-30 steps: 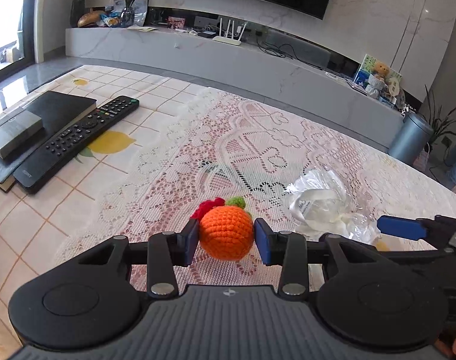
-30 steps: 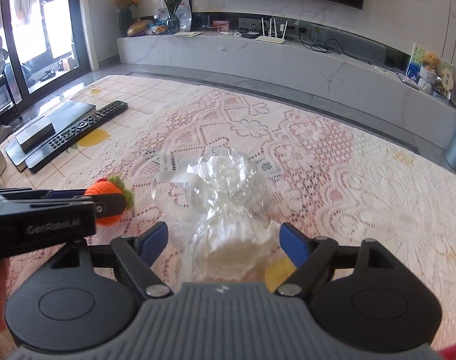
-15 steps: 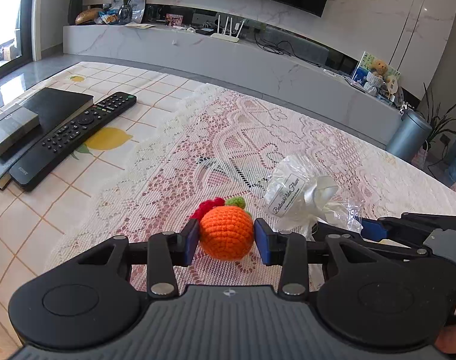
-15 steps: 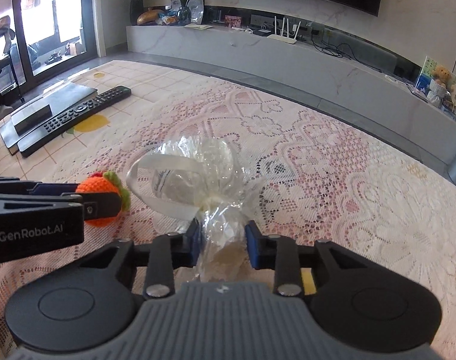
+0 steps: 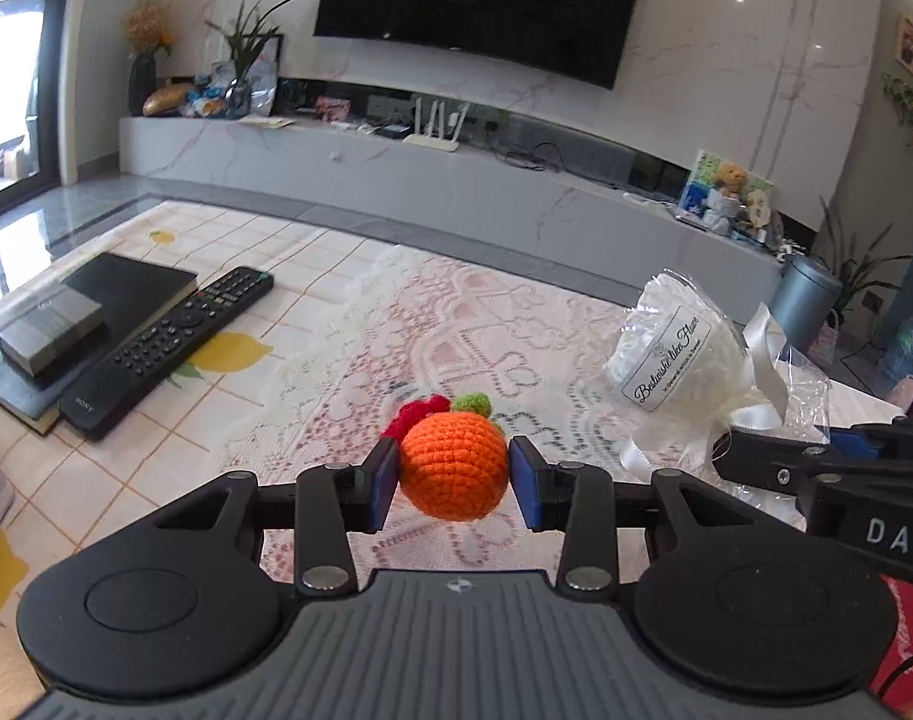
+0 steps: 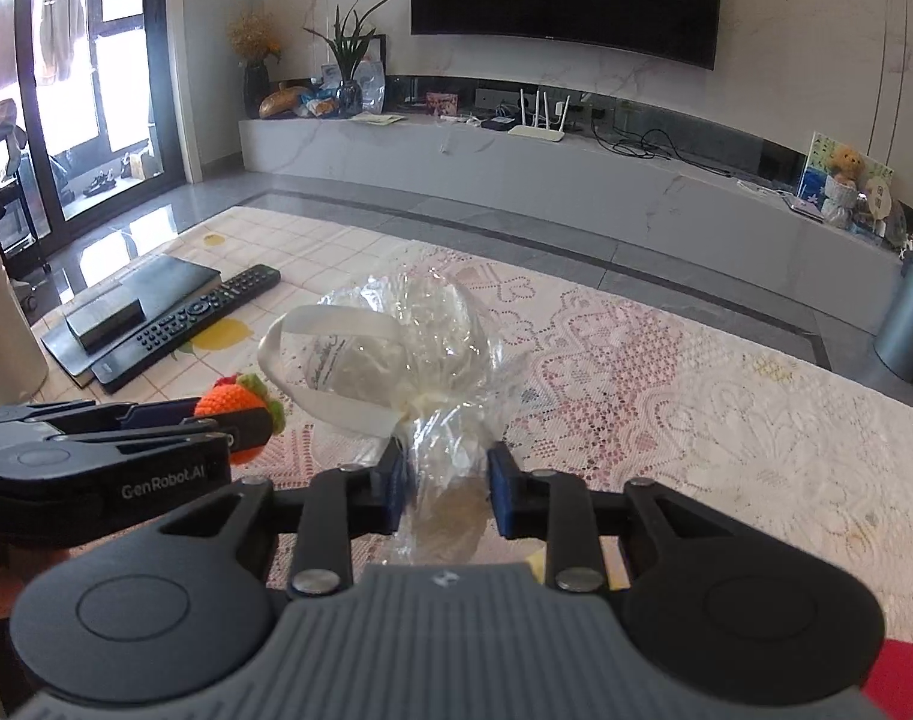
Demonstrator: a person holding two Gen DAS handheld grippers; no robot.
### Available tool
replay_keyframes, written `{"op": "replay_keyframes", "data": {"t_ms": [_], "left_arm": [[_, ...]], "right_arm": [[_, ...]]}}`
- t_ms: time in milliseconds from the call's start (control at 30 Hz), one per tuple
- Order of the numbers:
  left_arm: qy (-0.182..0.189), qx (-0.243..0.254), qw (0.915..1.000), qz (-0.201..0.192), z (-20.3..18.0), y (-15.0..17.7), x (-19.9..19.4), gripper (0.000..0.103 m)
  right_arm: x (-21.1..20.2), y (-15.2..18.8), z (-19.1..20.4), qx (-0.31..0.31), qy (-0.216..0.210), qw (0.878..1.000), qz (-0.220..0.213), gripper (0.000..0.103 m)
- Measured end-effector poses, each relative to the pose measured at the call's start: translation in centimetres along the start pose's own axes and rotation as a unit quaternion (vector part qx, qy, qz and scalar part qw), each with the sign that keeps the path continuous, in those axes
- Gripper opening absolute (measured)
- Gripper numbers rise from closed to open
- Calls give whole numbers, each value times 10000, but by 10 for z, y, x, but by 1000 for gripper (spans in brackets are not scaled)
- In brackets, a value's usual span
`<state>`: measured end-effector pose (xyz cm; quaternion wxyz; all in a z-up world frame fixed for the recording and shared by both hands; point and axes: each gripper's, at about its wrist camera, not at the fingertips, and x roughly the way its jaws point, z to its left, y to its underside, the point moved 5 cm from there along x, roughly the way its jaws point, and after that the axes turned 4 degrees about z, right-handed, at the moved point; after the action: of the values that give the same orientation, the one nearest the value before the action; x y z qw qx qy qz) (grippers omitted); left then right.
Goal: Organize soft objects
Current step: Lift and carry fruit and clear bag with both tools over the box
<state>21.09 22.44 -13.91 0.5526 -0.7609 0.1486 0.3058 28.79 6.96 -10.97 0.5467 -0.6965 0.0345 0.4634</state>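
Left wrist view is showing the left gripper [image 5: 453, 483] squeezing a crocheted orange [image 5: 455, 465] between its blue fingers [image 5: 383, 477], the ball hanging clear above the lace-covered surface [image 5: 456, 330]. To the right, a cellophane-wrapped bundle [image 5: 681, 360] with a white ribbon and a script label is riding in the right gripper [image 5: 780, 456], also off the surface. Far left, a black remote [image 5: 168, 348] is lying beside a dark book [image 5: 126, 288] with a small grey box [image 5: 51, 330] on top.

Right wrist view is showing the right gripper [image 6: 447, 483] pinching the bundle's [image 6: 408, 354] gathered neck; its fingers [image 6: 392, 486] have just been closing and are now pressing narrow on the wrap. The orange [image 6: 234, 405] is sitting at the left, in the other gripper [image 6: 240, 420].
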Motion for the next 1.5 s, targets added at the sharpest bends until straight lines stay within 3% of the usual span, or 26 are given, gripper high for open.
{"op": "replay_keyframes", "data": {"t_ms": [200,467,700,933,1067,1233,1500], "left_arm": [[418,103,9990,-96,-33,4,-40,45],[1079,324,9935,-152,-90,13,-91,45],[1632,865,9823,-311,-152,18,-131,45],[2165,1446,9639,-556,-215,20,-164,45],[2493,1679,9524,-502,-249,21,-167,45],[2902,1844,9390,-63,-293,21,-150,45],[3120,2271,9202,658,-359,31,-104,45]], "right_arm": [[-63,12,-15,408,-5,9991,-146,27],[-148,40,-48,769,309,9959,-373,27],[-223,71,-98,1403,669,9858,-642,27],[-299,106,-153,1775,1222,9723,-905,27],[-338,124,-188,2019,1561,9616,-1007,27],[-369,146,-232,2451,1802,9469,-1038,27],[-357,168,-286,2828,2020,9350,-707,28]]}}
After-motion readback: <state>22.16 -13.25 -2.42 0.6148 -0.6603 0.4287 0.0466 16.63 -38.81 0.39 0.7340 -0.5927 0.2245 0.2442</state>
